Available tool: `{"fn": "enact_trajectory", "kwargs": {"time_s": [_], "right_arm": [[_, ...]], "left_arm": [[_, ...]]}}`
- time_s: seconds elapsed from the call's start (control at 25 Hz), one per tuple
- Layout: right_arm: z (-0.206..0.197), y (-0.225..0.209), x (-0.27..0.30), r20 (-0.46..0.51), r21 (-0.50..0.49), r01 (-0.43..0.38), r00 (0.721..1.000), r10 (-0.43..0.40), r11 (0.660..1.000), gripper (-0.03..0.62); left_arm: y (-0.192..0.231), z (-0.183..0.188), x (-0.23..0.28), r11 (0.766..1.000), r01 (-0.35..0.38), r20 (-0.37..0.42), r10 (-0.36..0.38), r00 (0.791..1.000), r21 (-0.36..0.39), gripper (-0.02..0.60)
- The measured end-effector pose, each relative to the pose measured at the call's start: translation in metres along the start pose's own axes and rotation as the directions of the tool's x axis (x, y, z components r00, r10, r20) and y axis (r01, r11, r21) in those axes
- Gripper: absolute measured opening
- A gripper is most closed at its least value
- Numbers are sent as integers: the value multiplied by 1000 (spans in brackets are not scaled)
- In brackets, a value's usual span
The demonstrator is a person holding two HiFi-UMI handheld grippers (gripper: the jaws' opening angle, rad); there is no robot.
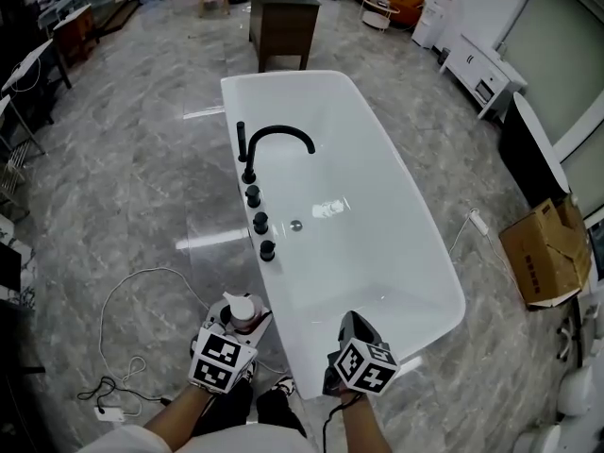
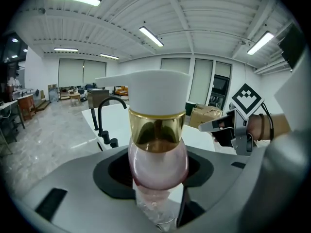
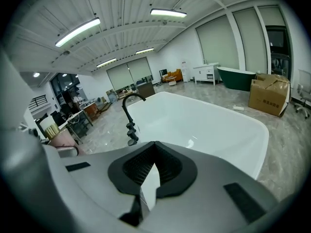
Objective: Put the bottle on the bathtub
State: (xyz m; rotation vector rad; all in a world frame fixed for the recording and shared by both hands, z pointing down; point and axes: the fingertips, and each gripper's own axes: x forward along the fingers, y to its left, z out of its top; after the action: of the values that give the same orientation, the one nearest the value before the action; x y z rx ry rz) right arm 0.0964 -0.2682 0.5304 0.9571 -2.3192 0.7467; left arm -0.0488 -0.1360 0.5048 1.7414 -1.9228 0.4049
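Observation:
A pink bottle (image 2: 158, 154) with a gold collar and white pump cap stands upright between the jaws of my left gripper (image 2: 158, 174), which is shut on it. In the head view the bottle (image 1: 243, 310) and left gripper (image 1: 245, 328) sit just off the near left corner of the white bathtub (image 1: 377, 243). My right gripper (image 1: 353, 328) is held over the tub's near rim, shut and empty (image 3: 155, 142). A black faucet (image 1: 274, 140) with several knobs lines the tub's left rim.
A cardboard box (image 1: 547, 253) lies on the floor to the right. At the tub's far end stands a dark wooden vanity (image 1: 283, 26). A white cable (image 1: 142, 291) loops over the marble floor at left, and a power strip (image 1: 478, 221) lies at right.

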Motion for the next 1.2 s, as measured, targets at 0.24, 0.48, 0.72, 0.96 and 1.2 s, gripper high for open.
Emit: {"fn": "enact_trajectory", "kwargs": {"time_s": [0.24, 0.48, 0.72, 0.96, 1.2], "right_arm": [[-19, 17, 24, -59, -116, -70, 996, 63, 991, 26], [-38, 25, 46, -100, -140, -110, 990, 97, 984, 26], [-42, 22, 64, -105, -139, -114, 989, 100, 984, 26], [-44, 20, 82, -105, -136, -107, 990, 93, 985, 26], [-46, 16, 94, -103, -131, -97, 991, 84, 987, 26]], "left_arm": [[8, -13, 11, 1000, -7, -7, 7, 1000, 5, 232], [13, -33, 27, 1000, -12, -24, 12, 1000, -3, 232], [15, -48, 45, 1000, -9, -42, 9, 999, -4, 232], [21, -49, 62, 1000, 5, -44, -5, 999, 15, 232], [23, -44, 75, 999, 25, -43, -24, 999, 27, 232]]}}
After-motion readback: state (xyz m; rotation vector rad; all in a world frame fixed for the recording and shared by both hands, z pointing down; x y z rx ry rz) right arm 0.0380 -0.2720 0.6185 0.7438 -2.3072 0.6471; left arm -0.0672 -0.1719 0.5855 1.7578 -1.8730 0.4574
